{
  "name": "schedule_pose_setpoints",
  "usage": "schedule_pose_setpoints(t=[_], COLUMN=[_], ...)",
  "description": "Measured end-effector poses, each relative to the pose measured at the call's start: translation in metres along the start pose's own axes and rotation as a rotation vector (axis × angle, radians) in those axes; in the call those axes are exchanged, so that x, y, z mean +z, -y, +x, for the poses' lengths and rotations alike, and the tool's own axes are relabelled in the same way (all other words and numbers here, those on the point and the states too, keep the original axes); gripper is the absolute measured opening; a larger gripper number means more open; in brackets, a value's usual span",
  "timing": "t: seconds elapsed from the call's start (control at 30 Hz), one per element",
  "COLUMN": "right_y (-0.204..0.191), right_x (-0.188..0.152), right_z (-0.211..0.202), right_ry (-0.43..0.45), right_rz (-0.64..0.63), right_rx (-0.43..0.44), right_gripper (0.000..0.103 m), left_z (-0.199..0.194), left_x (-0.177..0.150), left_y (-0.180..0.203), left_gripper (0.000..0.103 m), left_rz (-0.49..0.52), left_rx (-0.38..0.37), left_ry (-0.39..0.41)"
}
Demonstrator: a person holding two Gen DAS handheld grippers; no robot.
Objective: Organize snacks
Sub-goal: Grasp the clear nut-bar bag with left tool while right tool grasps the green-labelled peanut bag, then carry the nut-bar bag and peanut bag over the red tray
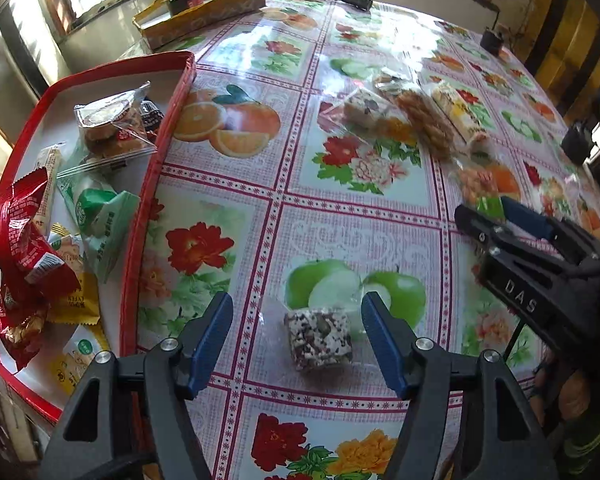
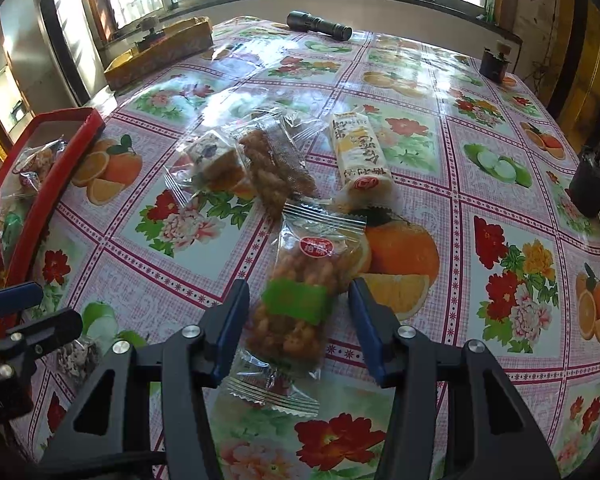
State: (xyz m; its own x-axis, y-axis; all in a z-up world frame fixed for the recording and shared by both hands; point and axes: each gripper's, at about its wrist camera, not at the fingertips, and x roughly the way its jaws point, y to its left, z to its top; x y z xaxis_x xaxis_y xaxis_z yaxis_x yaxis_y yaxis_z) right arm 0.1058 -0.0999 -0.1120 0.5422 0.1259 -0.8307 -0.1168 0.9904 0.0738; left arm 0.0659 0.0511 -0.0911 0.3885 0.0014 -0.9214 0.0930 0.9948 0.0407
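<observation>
Left tongs (image 1: 298, 320) straddle speckled square (image 1: 319, 338), right-view flashlight (image 2: 319, 24)

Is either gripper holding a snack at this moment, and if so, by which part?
Neither. The left gripper is open around the dark nougat square; the right gripper is open around the green-label snack. No finger touches.

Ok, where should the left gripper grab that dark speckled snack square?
Grip the speckled square across its two side faces, coming straight down from above. It lies flat on the tablecloth, already centred between the open left gripper fingers; the loose clear wrapper around it gives no firm hold.
</observation>
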Motion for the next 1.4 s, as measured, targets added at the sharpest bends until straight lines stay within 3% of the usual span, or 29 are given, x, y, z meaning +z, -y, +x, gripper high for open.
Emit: schedule_pose_setpoints(t=[0.07, 0.13, 0.23, 0.43, 0.73, 0.9, 1.1, 1.4], right_y=[0.001, 0.002, 0.008, 0.021, 0.018, 0.012, -0.002, -0.019], right_x=[-0.002, -0.004, -0.007, -0.009, -0.005, -0.003, -0.001, 0.0], right_z=[-0.001, -0.003, -0.007, -0.022, -0.049, -0.06, -0.073, -0.075], right_ry=[0.003, 0.01, 0.018, 0.066, 0.12, 0.134, 0.157, 0.147], right_rz=[-0.008, -0.013, 0.008, 0.066, 0.095, 0.096, 0.077, 0.056], right_rx=[0.008, 0.012, 0.042, 0.095, 0.183, 0.22, 0.269, 0.299], right_gripper=[0.053, 0.049, 0.037, 0.037, 0.037, 0.037, 0.037, 0.037], left_z=[0.009, 0.008, 0.005, -0.001, -0.034, -0.044, -0.053, -0.058], left_x=[-0.004, -0.007, -0.01, -0.012, -0.003, 0.002, 0.001, -0.001], left_y=[0.006, 0.007, 0.006, 0.007, 0.0, -0.006, -0.022, -0.037], left_gripper=[0.072, 0.072, 0.051, 0.043, 0.042, 0.042, 0.042, 0.041], left_rz=[0.02, 0.021, 0.037, 0.033, 0.012, 0.018, 0.01, -0.014], left_rx=[0.016, 0.024, -0.029, -0.071, -0.049, 0.024, 0.083, 0.097], left_ry=[-0.021, 0.019, 0.036, 0.045, 0.133, 0.18, 0.208, 0.225])
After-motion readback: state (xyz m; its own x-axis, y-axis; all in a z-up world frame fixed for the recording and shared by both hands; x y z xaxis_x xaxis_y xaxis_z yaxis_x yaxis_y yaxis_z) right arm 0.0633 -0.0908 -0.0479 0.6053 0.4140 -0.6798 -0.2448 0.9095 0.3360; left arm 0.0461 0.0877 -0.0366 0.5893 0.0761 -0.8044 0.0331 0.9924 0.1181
